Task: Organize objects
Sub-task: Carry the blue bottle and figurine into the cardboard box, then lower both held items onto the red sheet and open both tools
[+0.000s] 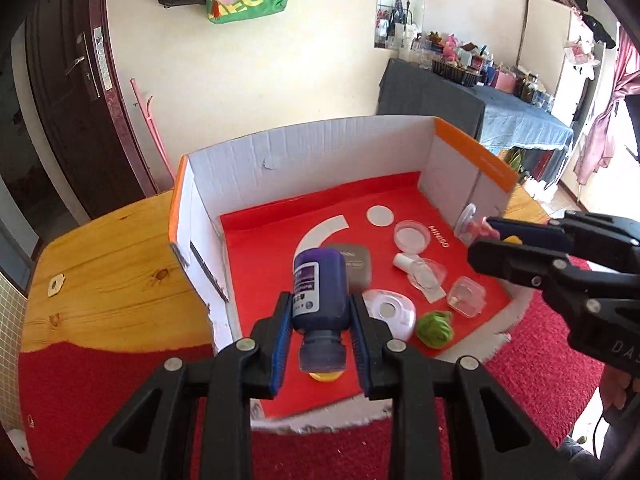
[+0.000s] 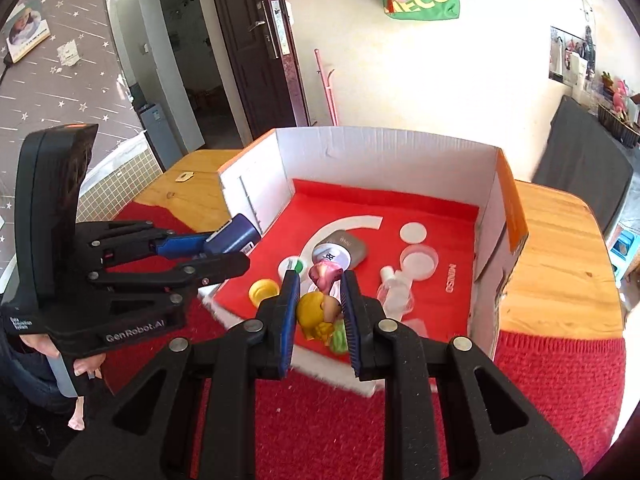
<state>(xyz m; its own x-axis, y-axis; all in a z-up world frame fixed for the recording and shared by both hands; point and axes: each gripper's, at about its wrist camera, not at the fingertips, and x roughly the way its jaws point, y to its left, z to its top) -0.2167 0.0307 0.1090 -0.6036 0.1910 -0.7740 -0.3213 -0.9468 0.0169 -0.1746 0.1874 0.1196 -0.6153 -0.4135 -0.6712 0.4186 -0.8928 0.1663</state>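
My left gripper [image 1: 320, 320] is shut on a dark purple bottle [image 1: 320, 288] with a white label, held above the front of an open cardboard box [image 1: 304, 148] with a red floor. It also shows in the right wrist view [image 2: 224, 248], at the box's left wall. My right gripper [image 2: 320, 300] is shut on a small doll figure [image 2: 320, 312] with yellow hair and a pink dress, held over the box's front edge. In the left wrist view the right gripper [image 1: 492, 236] sits near the box's right wall.
On the box floor lie a grey case [image 1: 354, 266], a round clear lid [image 1: 412, 236], a small clear bottle [image 1: 420, 270], a clear square tub [image 1: 466, 296], a green crumpled lump [image 1: 434, 328] and a yellow cap [image 2: 263, 291]. The box stands on a red cloth [image 1: 100, 392] over a wooden table [image 1: 104, 264].
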